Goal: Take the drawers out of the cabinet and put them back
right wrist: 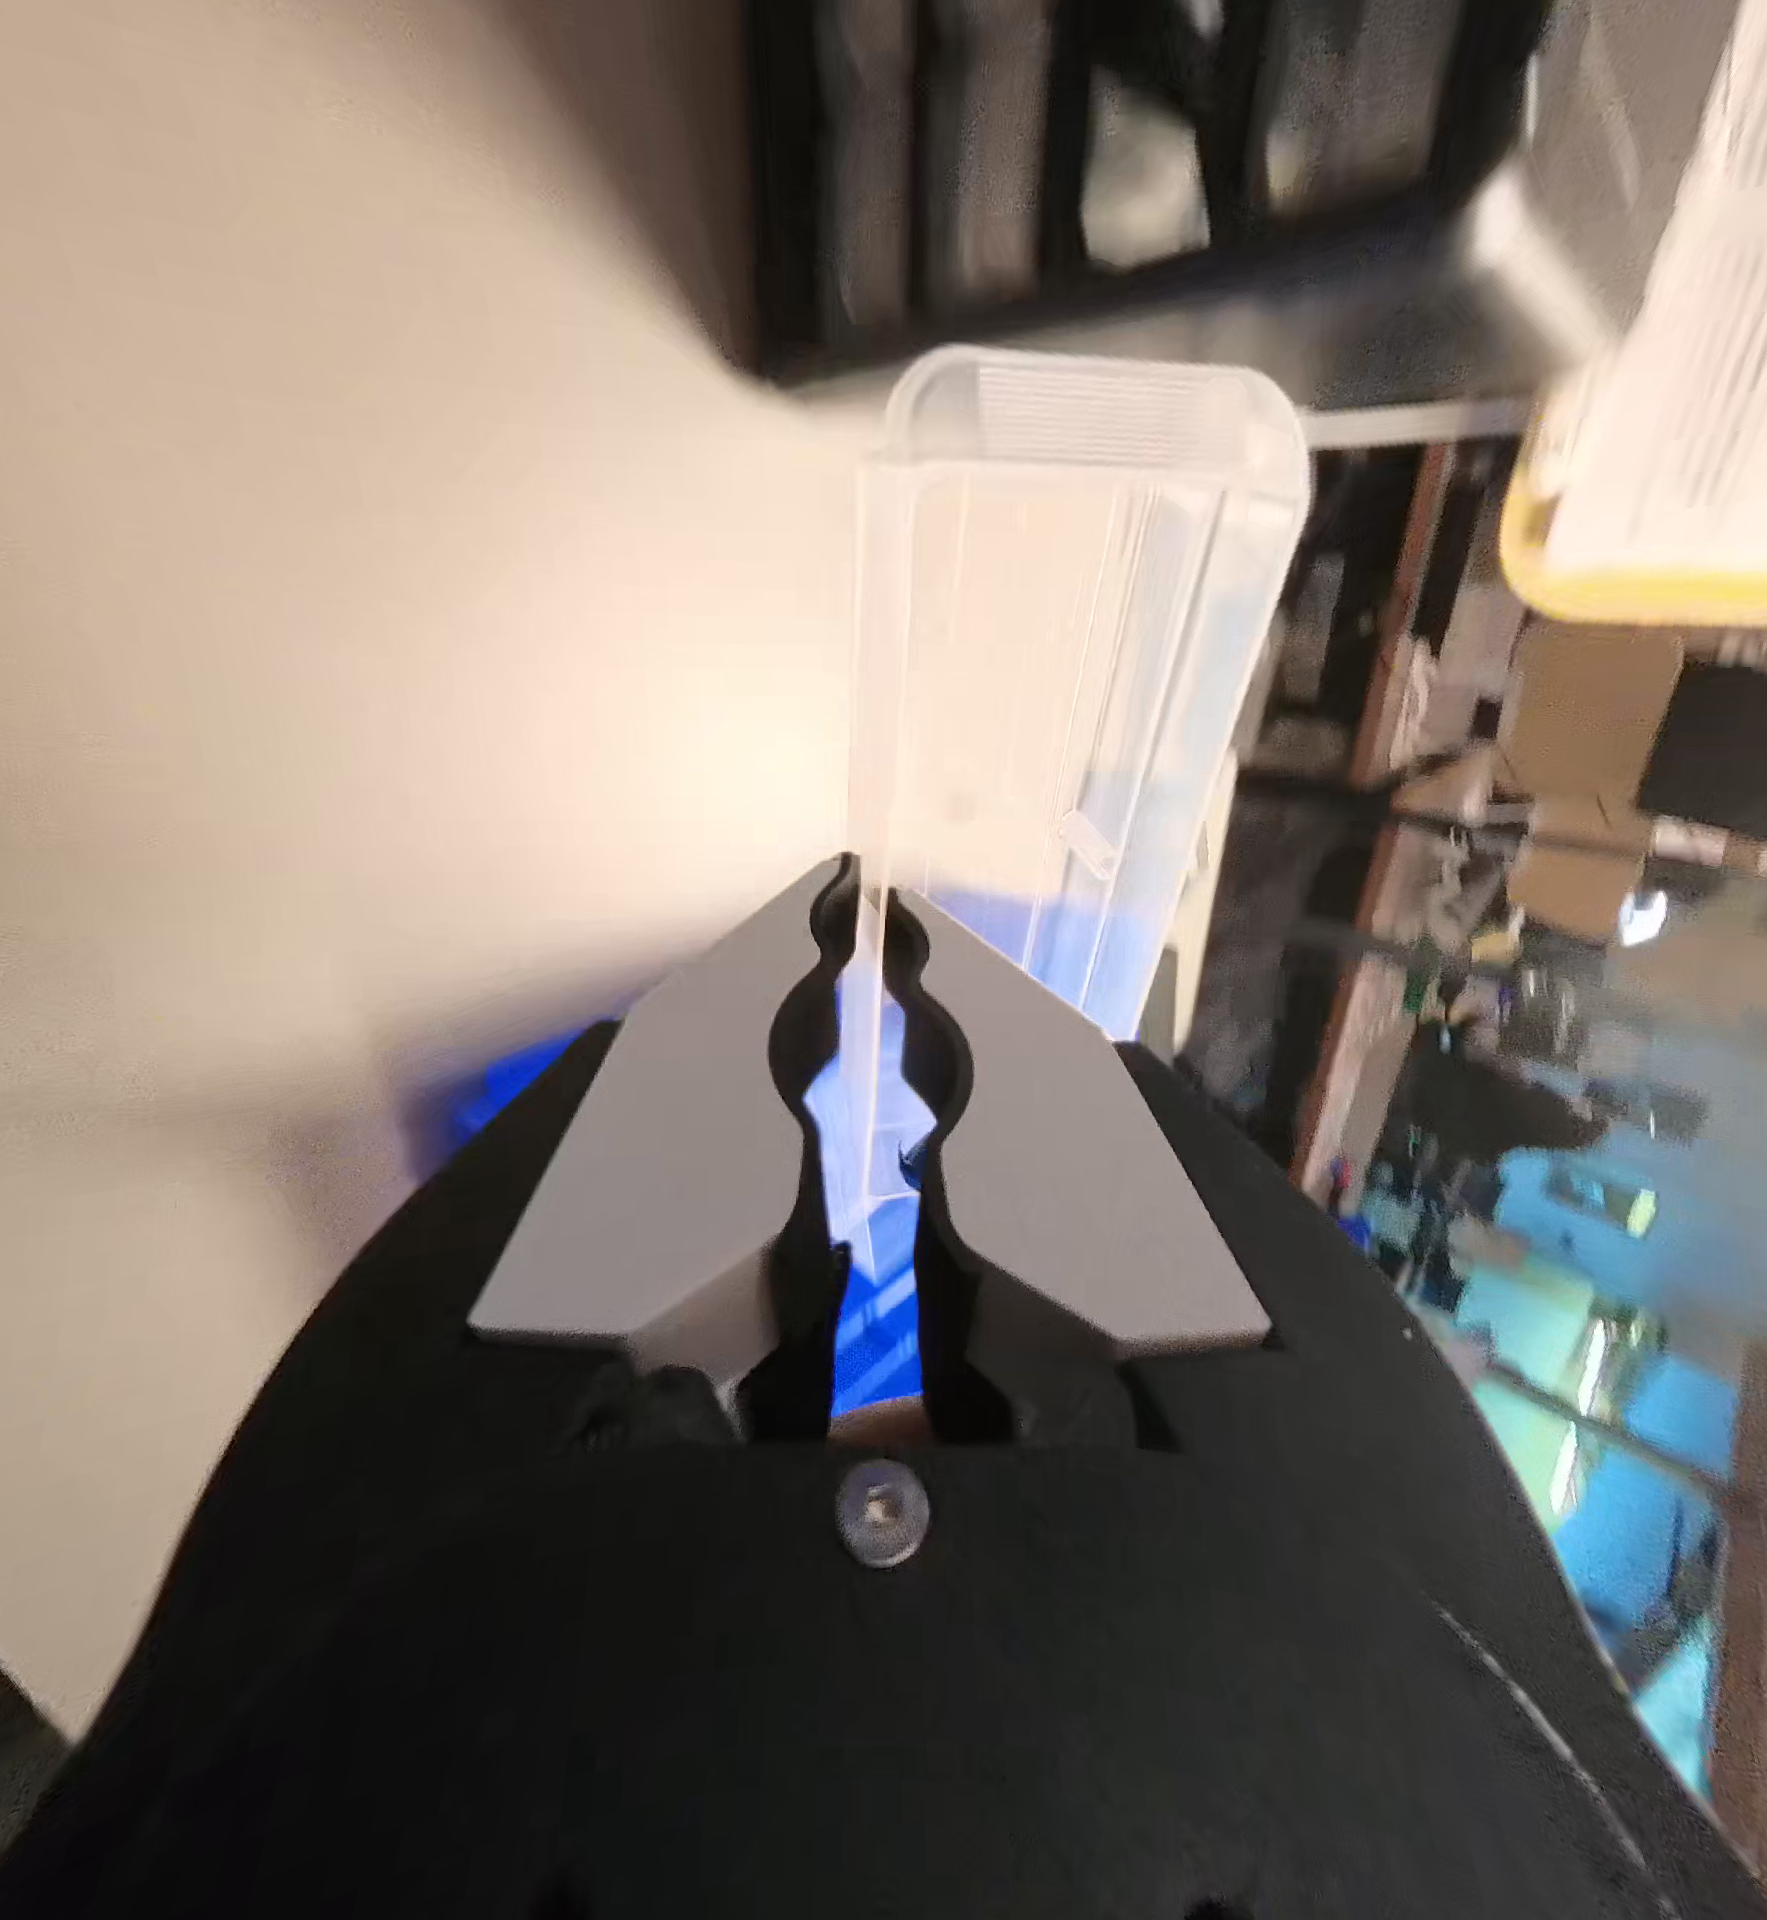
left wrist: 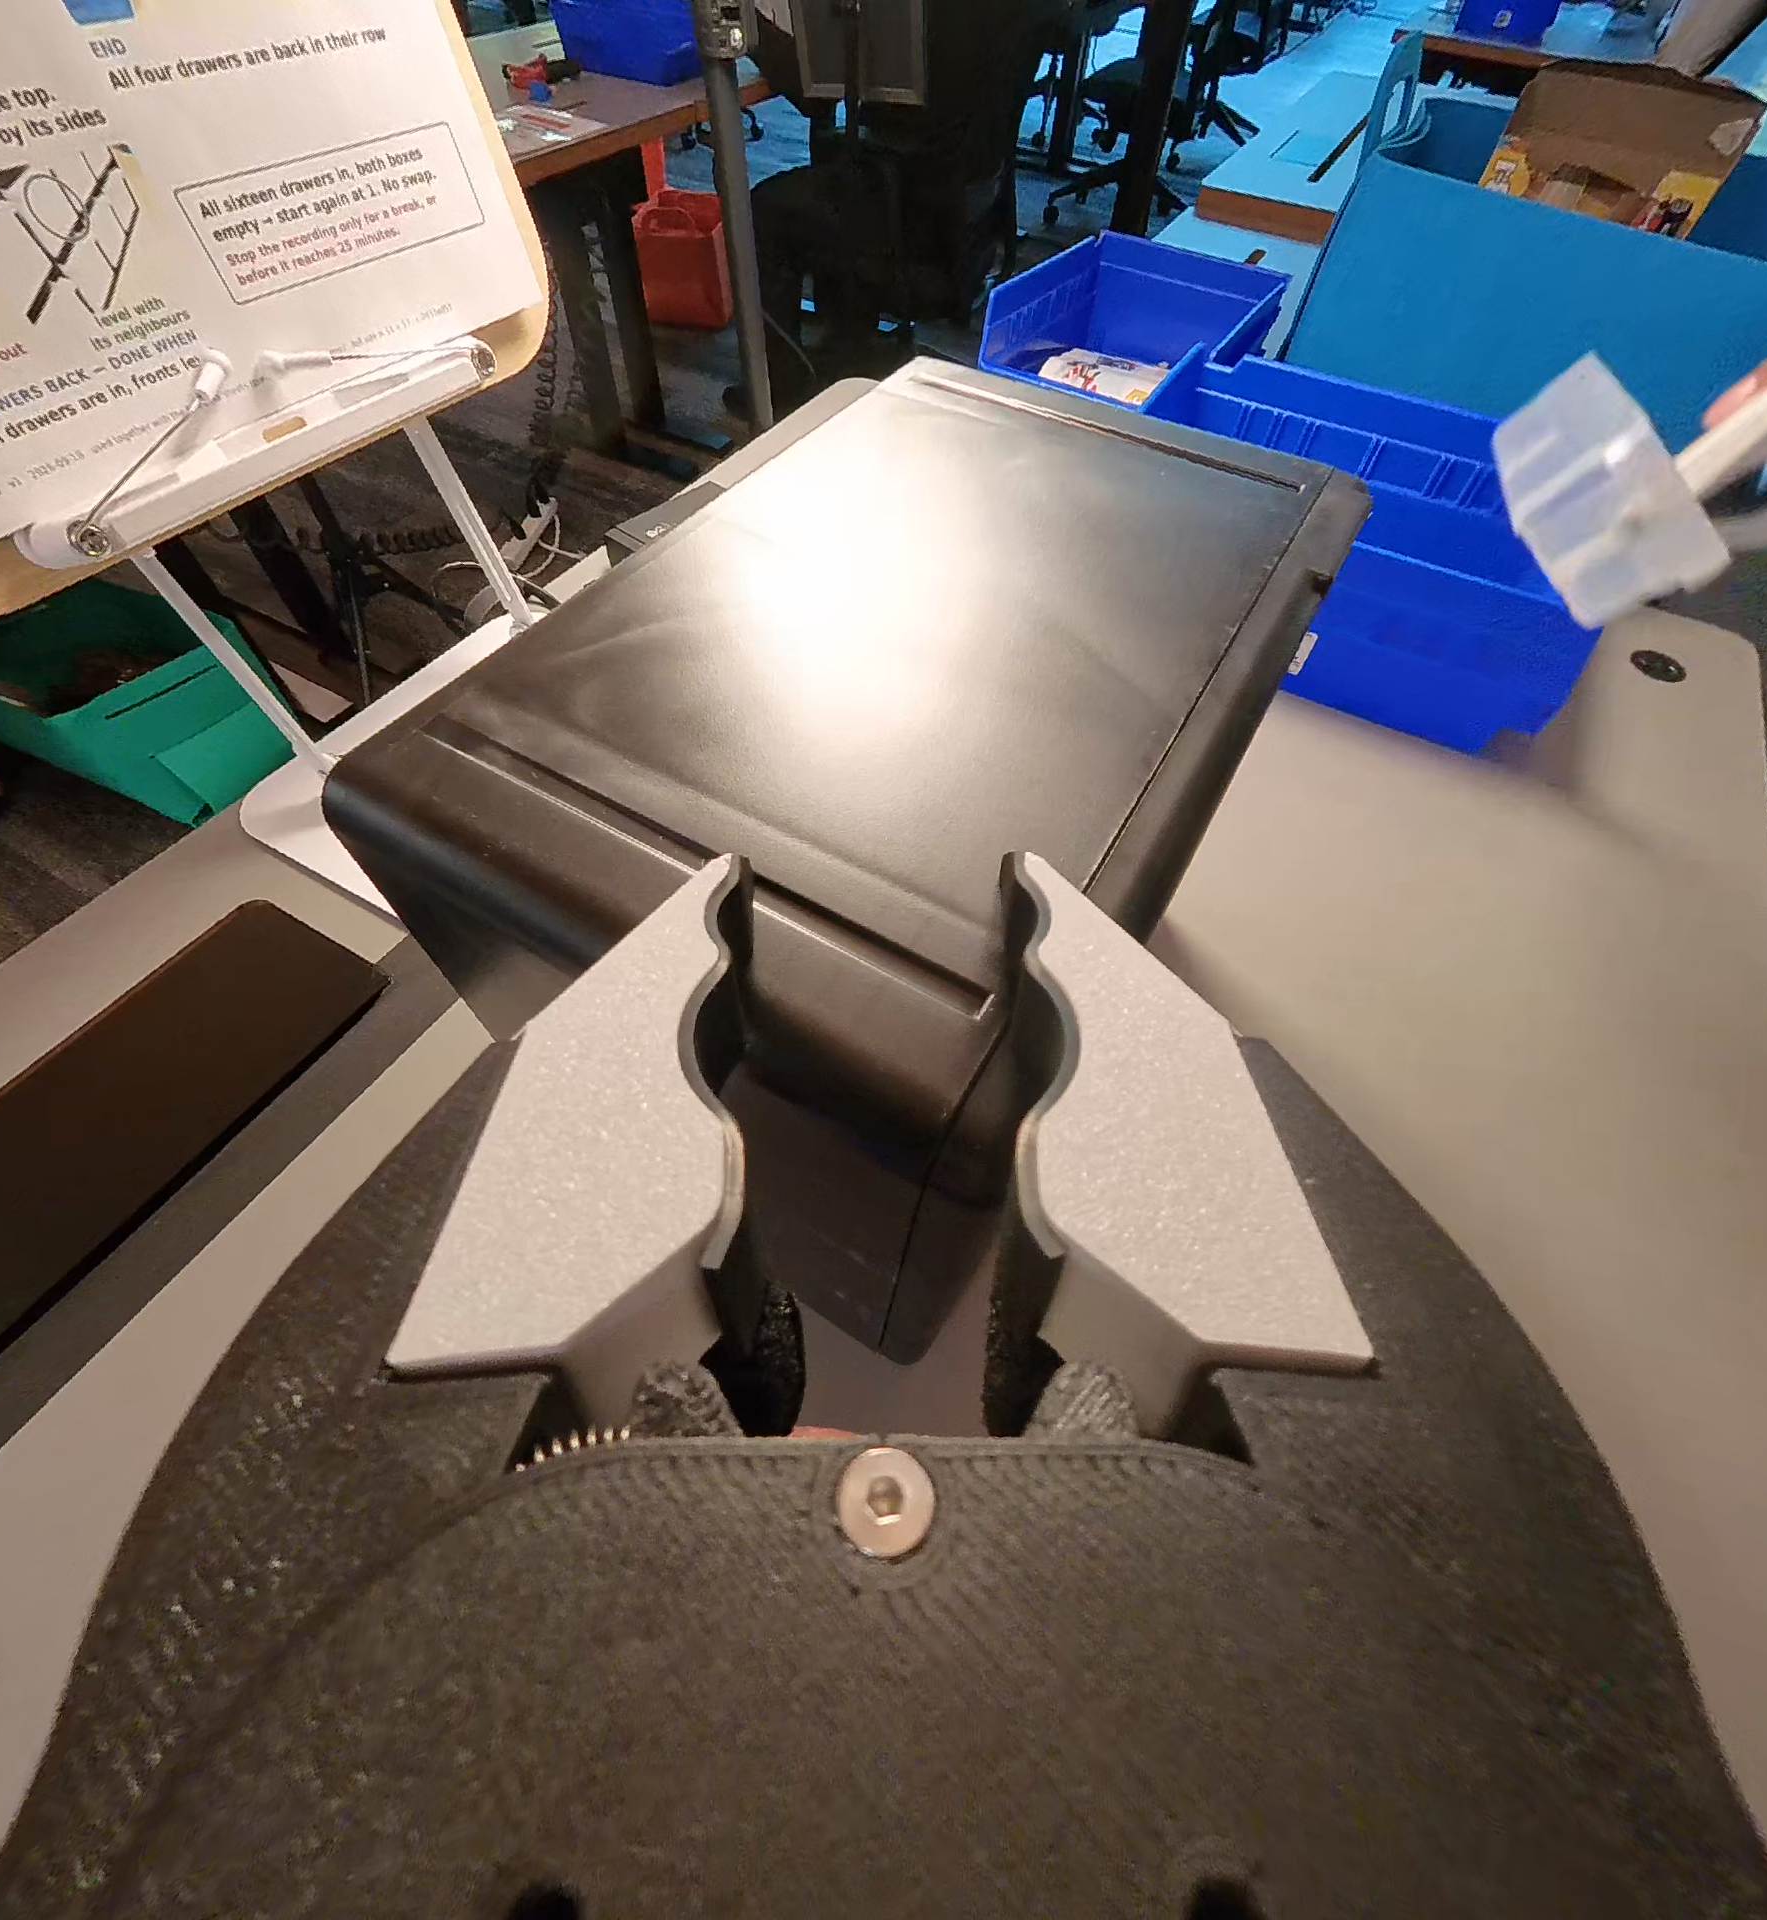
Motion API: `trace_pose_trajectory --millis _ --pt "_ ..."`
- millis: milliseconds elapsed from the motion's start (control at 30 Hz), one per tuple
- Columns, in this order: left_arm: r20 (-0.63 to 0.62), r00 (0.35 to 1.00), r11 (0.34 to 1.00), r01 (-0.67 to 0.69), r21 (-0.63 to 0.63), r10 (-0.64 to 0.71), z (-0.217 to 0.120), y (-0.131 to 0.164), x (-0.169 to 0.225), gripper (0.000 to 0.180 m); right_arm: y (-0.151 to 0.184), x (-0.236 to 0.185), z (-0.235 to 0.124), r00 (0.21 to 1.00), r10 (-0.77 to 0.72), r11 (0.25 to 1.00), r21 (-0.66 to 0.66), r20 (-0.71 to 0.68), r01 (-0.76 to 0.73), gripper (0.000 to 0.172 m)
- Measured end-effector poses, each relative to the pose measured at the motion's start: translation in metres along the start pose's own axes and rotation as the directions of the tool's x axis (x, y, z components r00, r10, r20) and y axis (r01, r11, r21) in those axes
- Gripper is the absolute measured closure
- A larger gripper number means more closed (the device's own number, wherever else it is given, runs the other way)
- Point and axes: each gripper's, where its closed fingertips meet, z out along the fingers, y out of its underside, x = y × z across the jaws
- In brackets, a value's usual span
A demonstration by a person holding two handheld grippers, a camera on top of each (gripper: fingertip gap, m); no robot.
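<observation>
Right claw [right wrist: 871, 883] is clenched on one wall of a clear plastic drawer [right wrist: 1066, 644], held in the air. Left claw [left wrist: 874, 883] is spread wide, gripping nothing, over the black cabinet [left wrist: 858, 623] on the counter [left wrist: 1430, 935].

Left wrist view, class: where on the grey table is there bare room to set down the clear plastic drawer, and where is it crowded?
Free: the grey table right of the black cabinet, in front of the blue plastic bins. Crowded: the left side, with the white document stand and a dark recess. The clear plastic drawer hangs above the bins.
</observation>
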Motion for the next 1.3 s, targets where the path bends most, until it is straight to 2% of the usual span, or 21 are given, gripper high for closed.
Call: trace_pose_trajectory --millis 100,167,300,500,633,800,900,1100,1300 --pt "0.003 1.0 1.0 -0.002 -0.001 0.002 0.0 0.0 0.0 0.132 0.086 0.012 -0.004 0.998 0.062 0.982 -0.18 -0.012 -0.063 0.166" --pt "0.002 1.0 1.0 -0.002 -0.001 0.002 0.0 0.0 0.0 0.132 0.137 0.002 0.004 0.993 0.111 0.959 -0.268 0.036 -0.098 0.165" --pt "0.001 1.0 1.0 -0.002 0.0 0.002 0.0 0.0 0.0 0.132 0.191 -0.038 0.032 0.974 0.148 0.932 -0.355 0.173 -0.079 0.165" --pt "-0.001 1.0 1.0 -0.001 0.004 0.001 0.0 0.0 0.0 0.132 0.203 -0.076 0.067 0.919 0.134 0.917 -0.398 0.37 0.027 0.166" --pt "-0.006 1.0 1.0 -0.003 0.004 0.003 0.0 0.0 0.0 0.131 0.203 -0.089 0.09 0.894 0.051 0.904 -0.402 0.446 0.149 0.166" --pt "-0.01 1.0 1.0 -0.004 0.006 0.004 0.0 0.0 0.0 0.131 0.21 -0.064 0.109 0.921 -0.056 0.876 -0.424 0.385 0.231 0.161" --pt "-0.012 1.0 1.0 -0.005 0.007 0.005 0.0 0.0 0.001 0.131 0.223 -0.051 0.119 0.939 -0.095 0.849 -0.465 0.33 0.249 0.146" --pt "-0.012 1.0 1.0 -0.005 0.008 0.005 0.0 0.0 0.0 0.131 0.228 -0.042 0.116 0.969 -0.011 0.873 -0.47 0.247 0.13 0.115" --pt "-0.013 1.0 1.0 -0.004 0.008 0.004 0.0 0.0 0.001 0.131 0.218 -0.012 0.077 0.979 0.199 0.913 -0.371 0.038 -0.171 0.104"
